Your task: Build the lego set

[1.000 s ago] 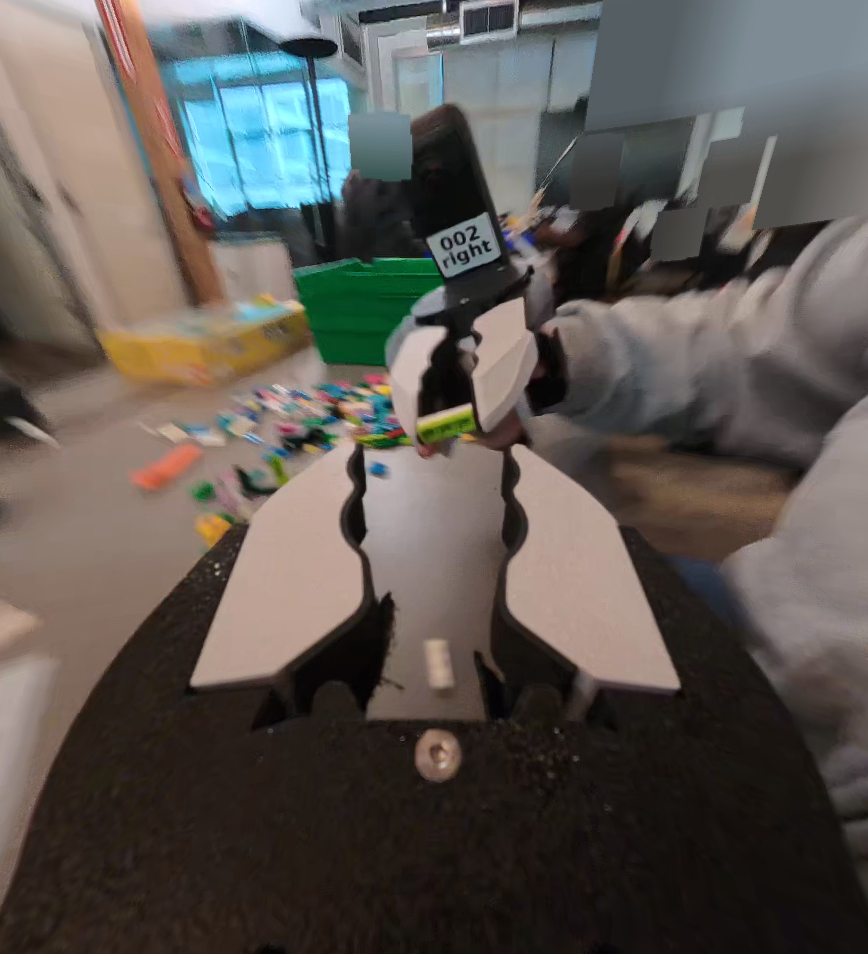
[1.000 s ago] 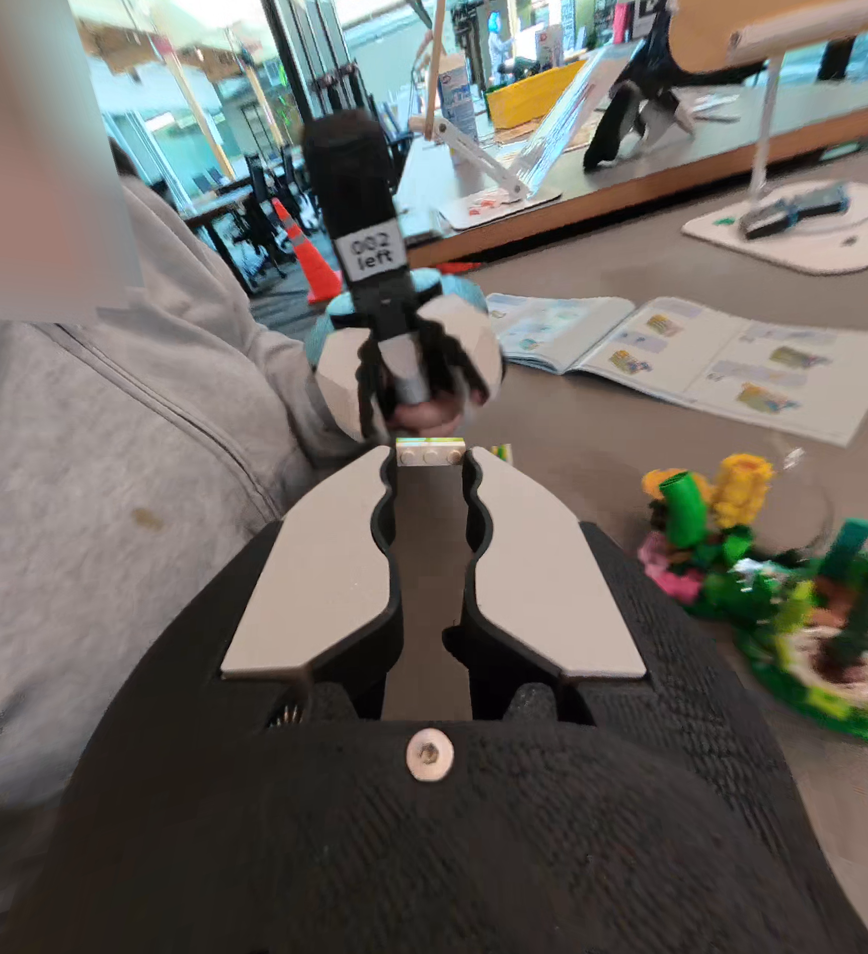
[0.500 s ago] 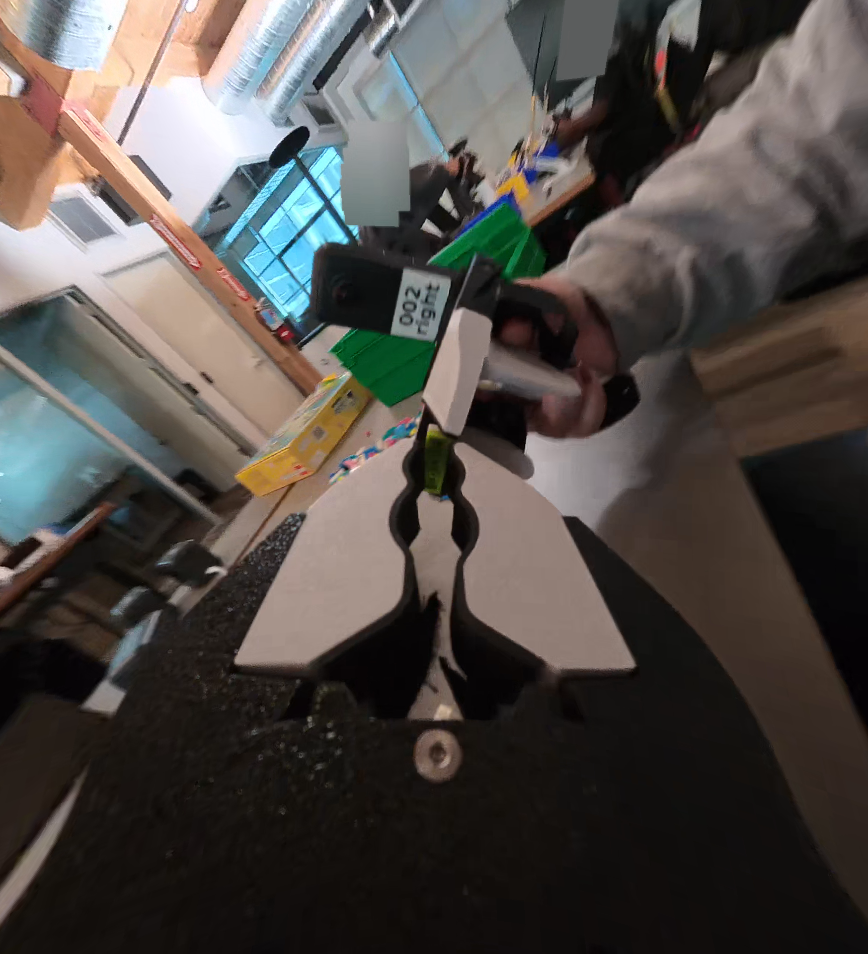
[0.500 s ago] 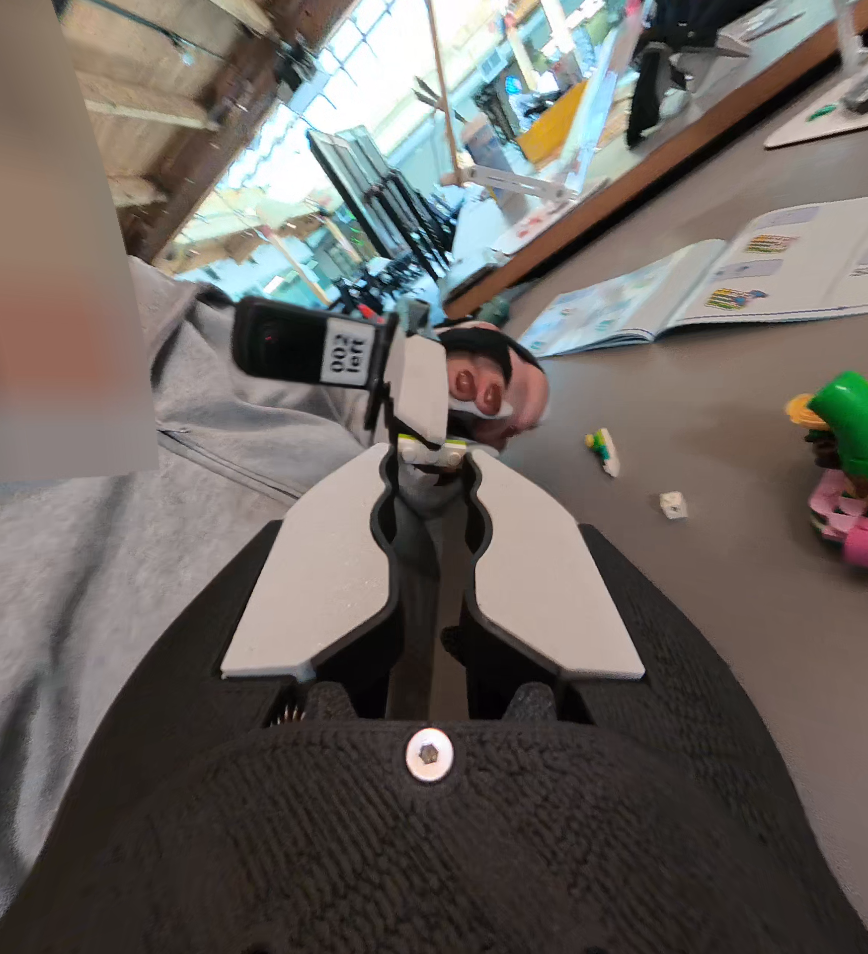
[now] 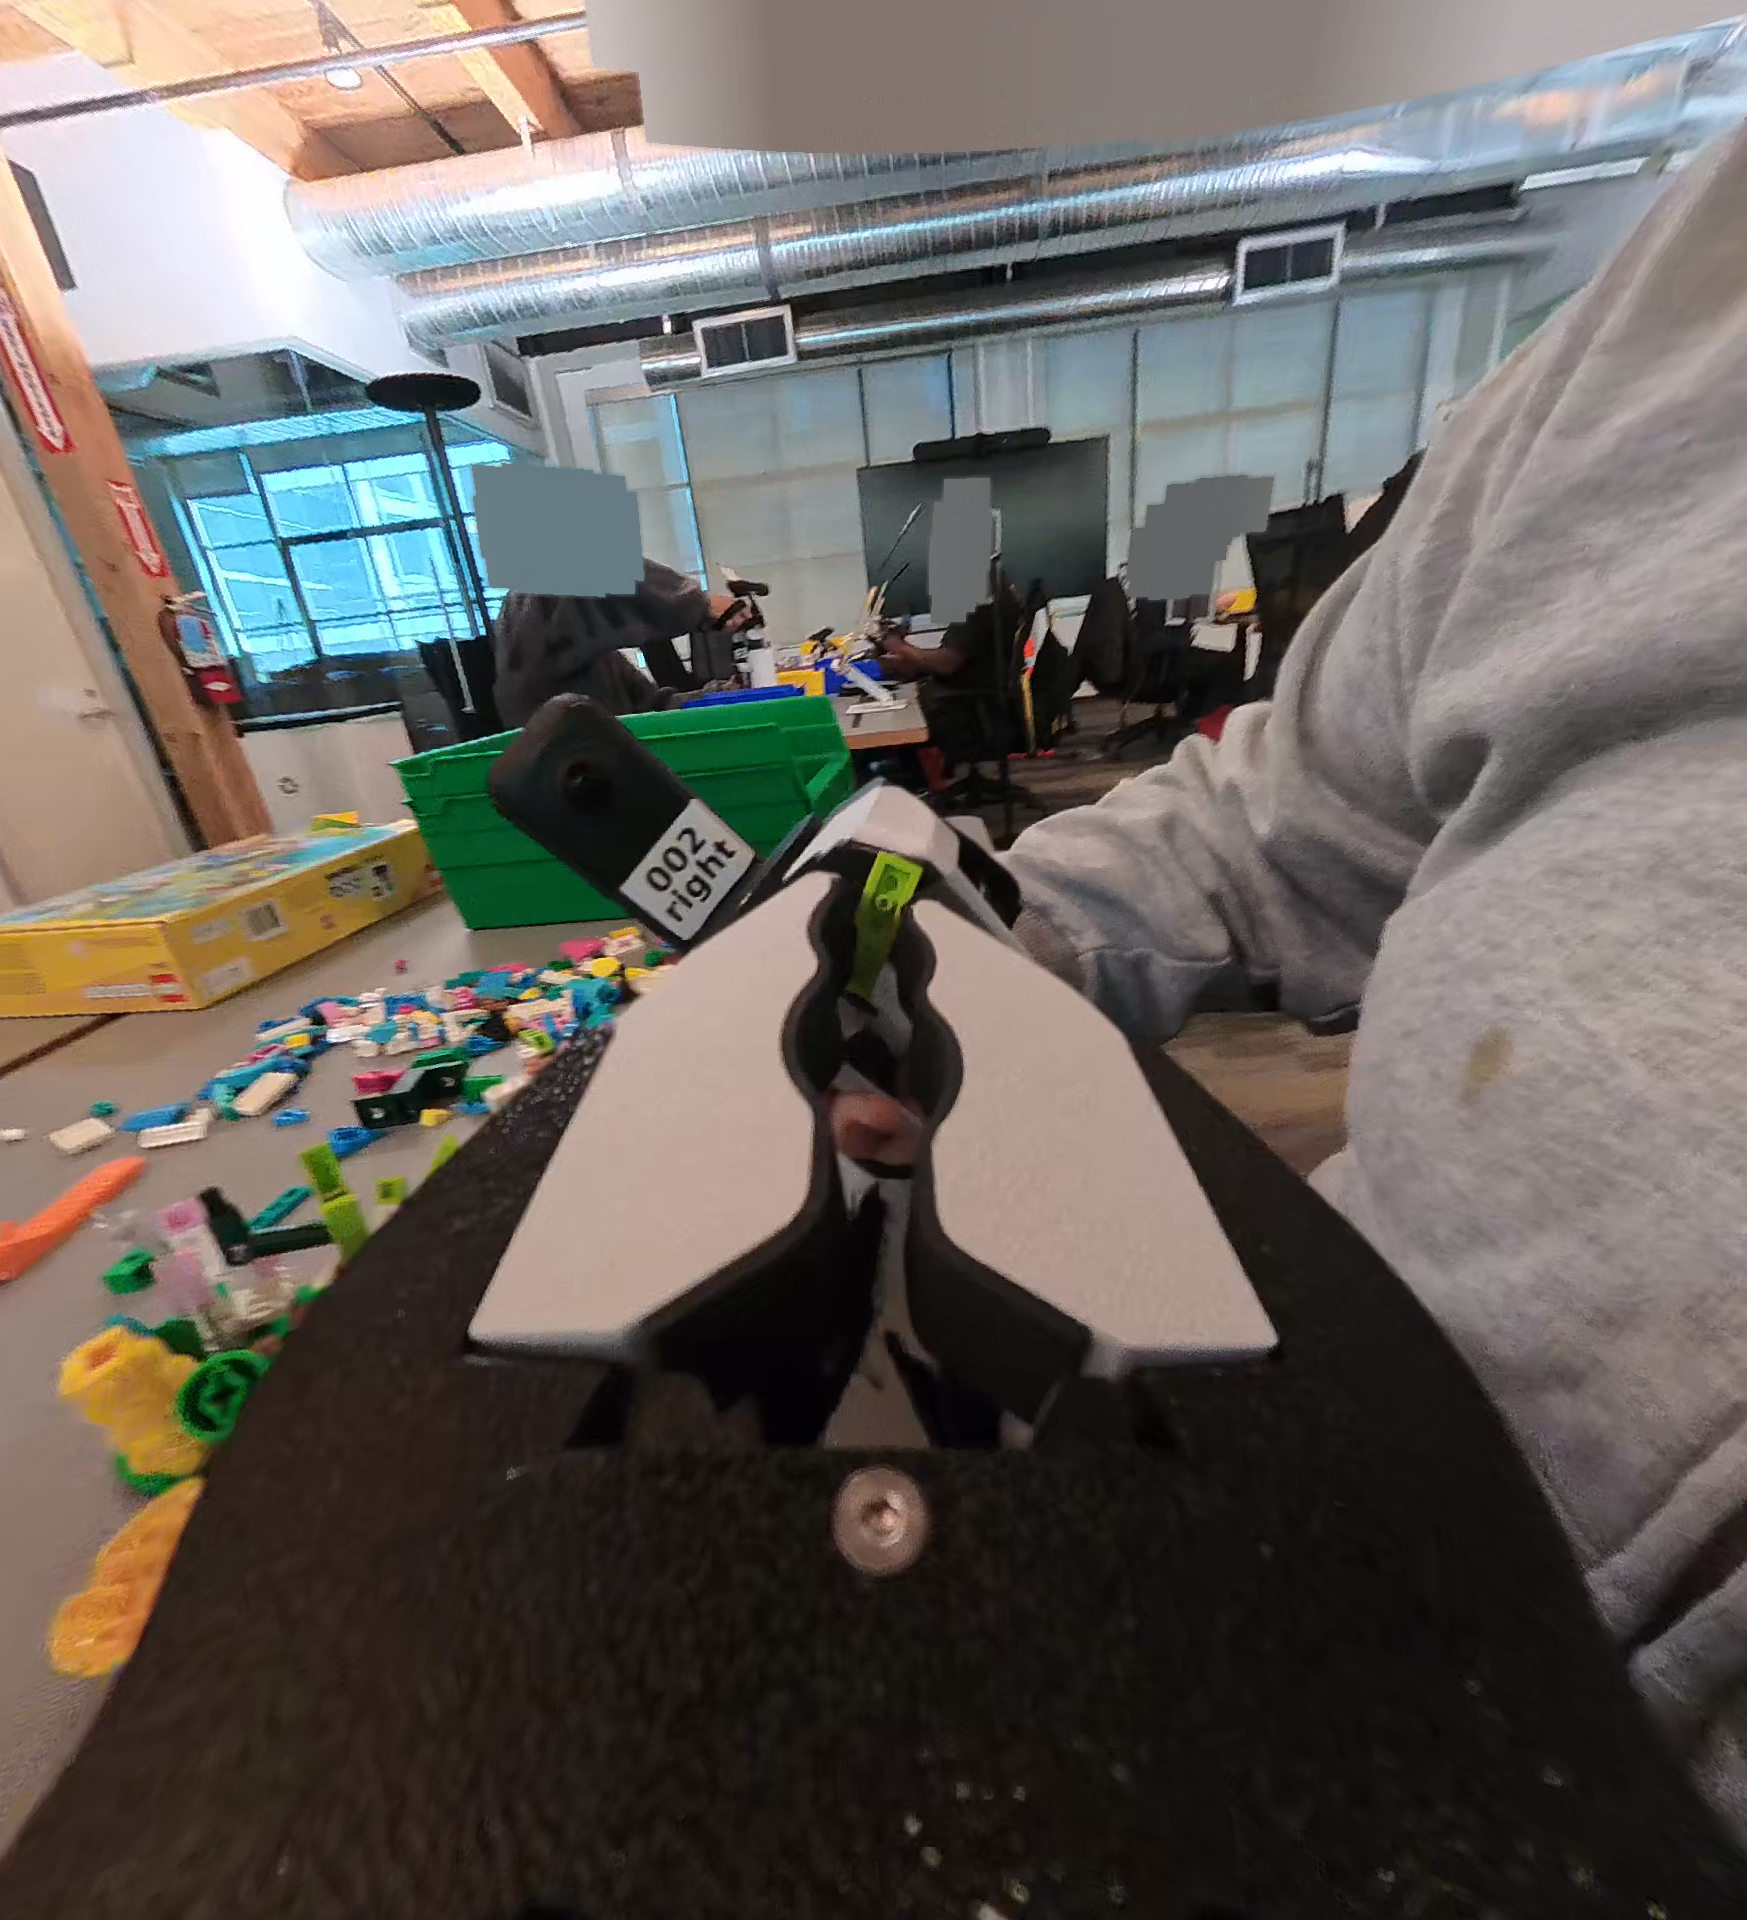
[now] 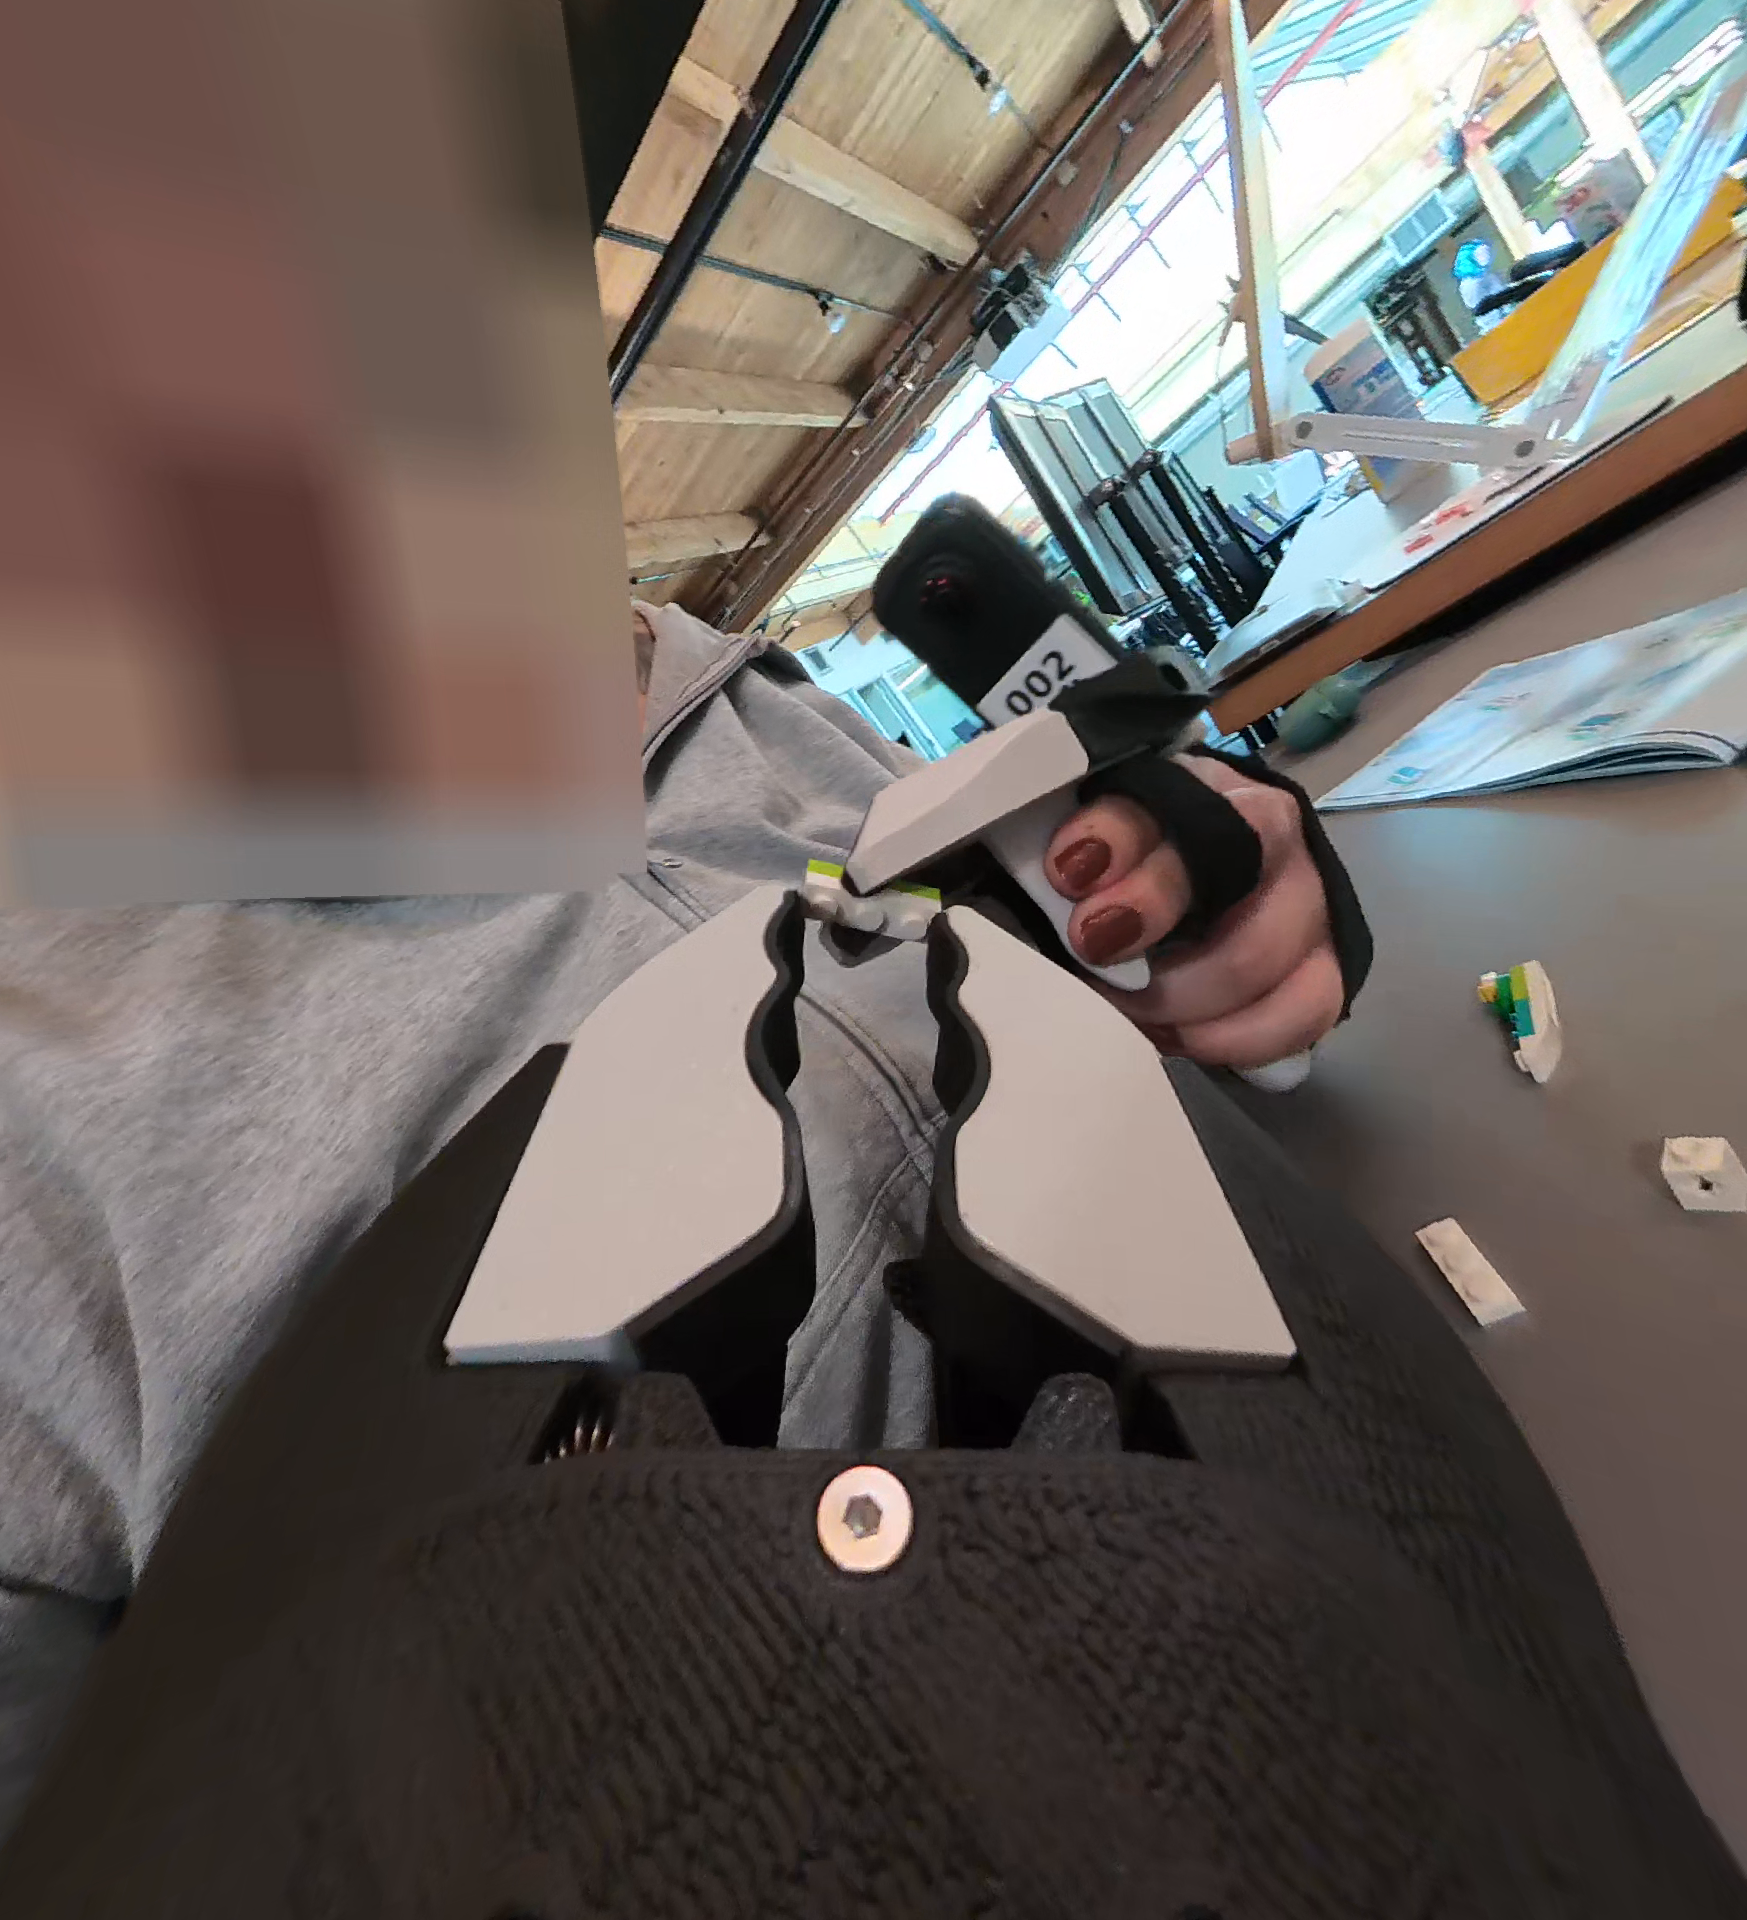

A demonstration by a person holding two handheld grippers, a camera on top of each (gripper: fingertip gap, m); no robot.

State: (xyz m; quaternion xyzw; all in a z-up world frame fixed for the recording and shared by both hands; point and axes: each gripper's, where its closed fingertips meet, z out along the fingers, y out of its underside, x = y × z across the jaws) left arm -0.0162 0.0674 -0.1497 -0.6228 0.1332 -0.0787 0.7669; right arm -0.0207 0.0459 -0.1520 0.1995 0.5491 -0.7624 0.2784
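A small brick piece, a lime green plate on a white plate, is held between both grippers, up near the person's grey sweatshirt (image 6: pixel 225 1091). In the left wrist view my left gripper (image 5: pixel 874 899) is shut on the lime plate (image 5: pixel 877 920), which stands edge-on between its tips. The right gripper's white fingers (image 5: pixel 910 826) sit just behind it. In the right wrist view my right gripper (image 6: pixel 869 925) is shut across the piece's length (image 6: pixel 874 914), studs facing me. The left gripper's finger (image 6: pixel 962 810) presses on its top.
In the left wrist view, loose coloured bricks (image 5: pixel 433 1023) are scattered on the grey table (image 5: pixel 7 1507), with a yellow box (image 5: pixel 173 935), green bins (image 5: pixel 640 821), an orange tool (image 5: pixel 38 1216) and a yellow-green build (image 5: pixel 152 1392). In the right wrist view lie an open booklet (image 6: pixel 1627 707) and small white pieces (image 6: pixel 1705 1174).
My left gripper was open a second ago and has shut on the piece the right gripper holds. Both grippers have tilted and turned together since.
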